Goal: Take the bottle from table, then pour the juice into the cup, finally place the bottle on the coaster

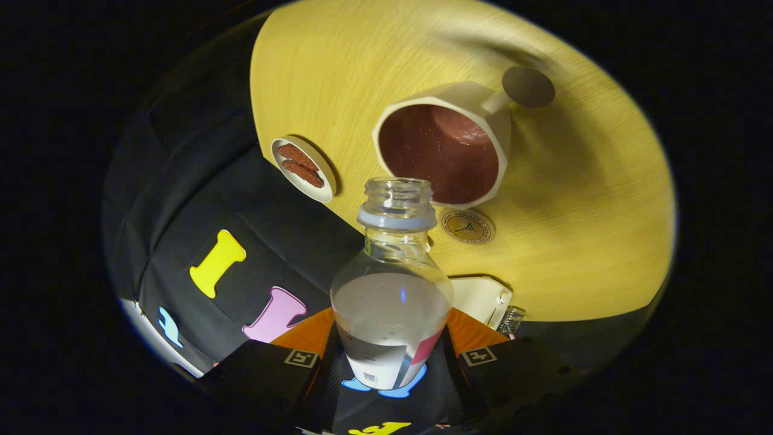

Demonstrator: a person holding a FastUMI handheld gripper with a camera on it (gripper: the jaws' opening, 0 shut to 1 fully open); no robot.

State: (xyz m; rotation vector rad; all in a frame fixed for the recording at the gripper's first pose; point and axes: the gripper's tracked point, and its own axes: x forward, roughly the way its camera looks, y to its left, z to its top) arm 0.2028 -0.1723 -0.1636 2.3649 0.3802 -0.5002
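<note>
No lettering on the coaster [467, 226] or the bottle [391, 290] label can be read

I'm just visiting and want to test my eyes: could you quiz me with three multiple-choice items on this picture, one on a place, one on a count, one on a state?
1. Where is the bottle?
A. between the gripper's fingers
B. lying on the table
C. inside the cup

2. How many brown pieces lie in the small dish?
A. none
B. two
C. five

3. What state is the bottle's mouth in?
A. capped
B. open
C. corked

Answers:
1 A, both fingers press on its sides.
2 B, two pieces lie side by side in it.
3 B, the threaded neck is bare, tipped toward the cup.
</note>
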